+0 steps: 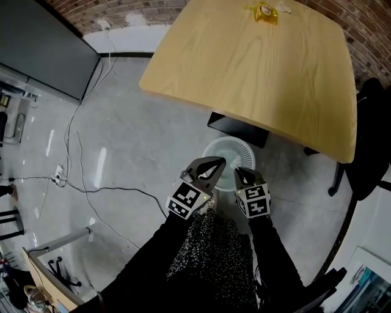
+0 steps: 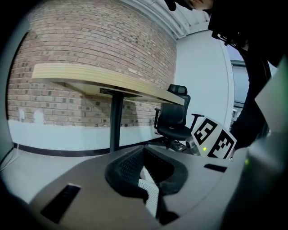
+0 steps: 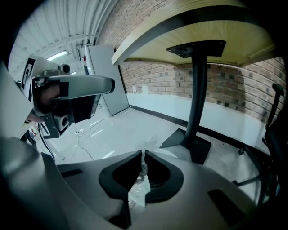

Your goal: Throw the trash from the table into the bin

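Observation:
A white mesh bin (image 1: pixel 227 153) stands on the floor by the wooden table's (image 1: pixel 256 79) near edge. Both grippers hang just above its near rim. My right gripper (image 3: pixel 143 155) is shut on a thin scrap of clear crumpled plastic (image 3: pixel 140 191), which pokes out above the tips and hangs below them. In the head view that gripper (image 1: pixel 239 173) sits at the bin's right side. My left gripper (image 1: pixel 219 164) is beside it, tips together, and I see nothing held. In its own view the left gripper (image 2: pixel 144 155) shows white mesh through the gap below its tips. A yellow wrapper (image 1: pixel 264 11) lies on the table's far side.
The table's dark pillar (image 3: pixel 198 99) and base plate (image 1: pixel 238 127) stand just behind the bin. A black office chair (image 2: pixel 173 119) is to the right. Cables (image 1: pixel 79 177) trail across the grey floor at the left, near a dark cabinet (image 1: pixel 43 49).

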